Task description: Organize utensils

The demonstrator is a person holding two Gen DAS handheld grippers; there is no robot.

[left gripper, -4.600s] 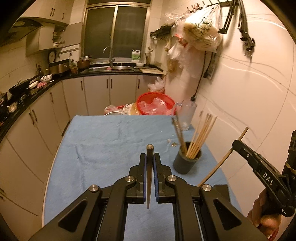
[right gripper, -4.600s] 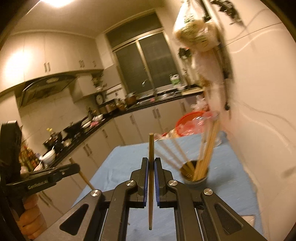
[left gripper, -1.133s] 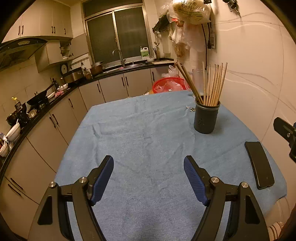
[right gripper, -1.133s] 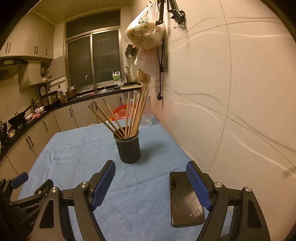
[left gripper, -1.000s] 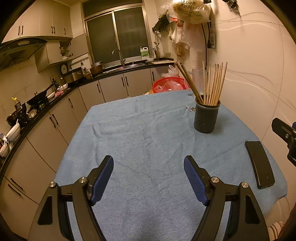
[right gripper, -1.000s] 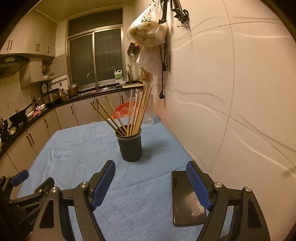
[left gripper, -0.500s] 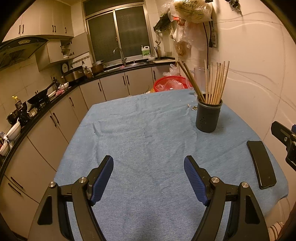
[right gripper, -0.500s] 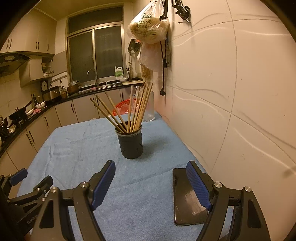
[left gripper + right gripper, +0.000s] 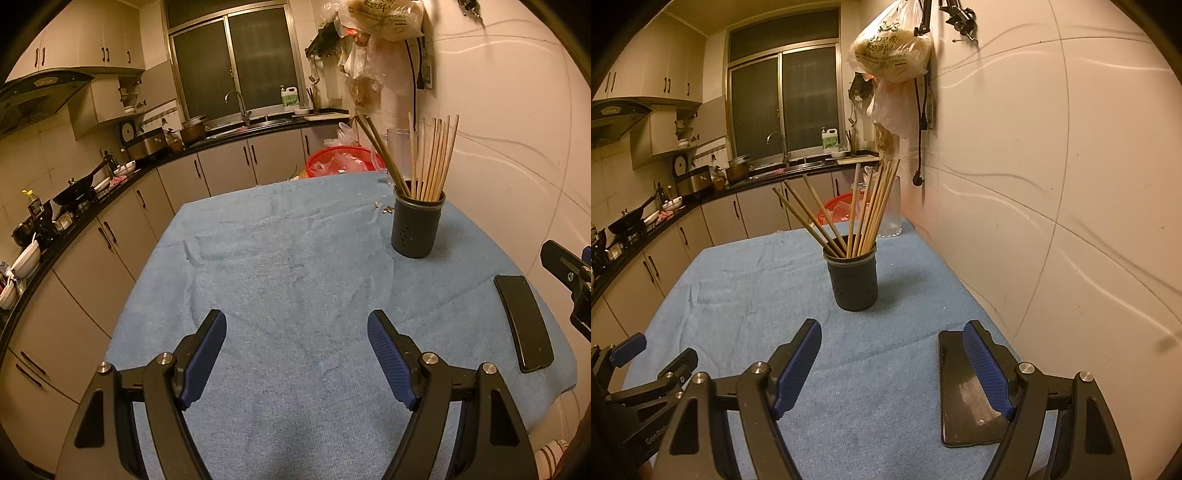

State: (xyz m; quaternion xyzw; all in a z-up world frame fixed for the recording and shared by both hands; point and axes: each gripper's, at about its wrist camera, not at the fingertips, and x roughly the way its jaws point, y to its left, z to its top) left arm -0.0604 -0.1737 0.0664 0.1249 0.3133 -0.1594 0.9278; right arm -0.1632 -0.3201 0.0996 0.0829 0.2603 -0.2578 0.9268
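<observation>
A dark round holder (image 9: 416, 229) stands upright on the blue cloth at the right, near the wall; it also shows in the right wrist view (image 9: 854, 280). Several wooden chopsticks (image 9: 432, 158) stand in it and lean outward (image 9: 864, 210). My left gripper (image 9: 297, 354) is open and empty, low over the near middle of the cloth. My right gripper (image 9: 892, 360) is open and empty, in front of the holder and well short of it. The right gripper's finger shows at the right edge of the left wrist view (image 9: 565, 264).
A black phone (image 9: 522, 317) lies flat on the blue cloth (image 9: 288, 266) by the right edge, under my right gripper's right finger (image 9: 967, 391). A clear glass (image 9: 889, 210) and a red basket (image 9: 341, 160) stand behind the table. White wall runs along the right; cabinets run along the left.
4.6 s ago each gripper was shut on a chopstick; both are now open and empty and pulled back from the holder. Over the last second both drifted slightly.
</observation>
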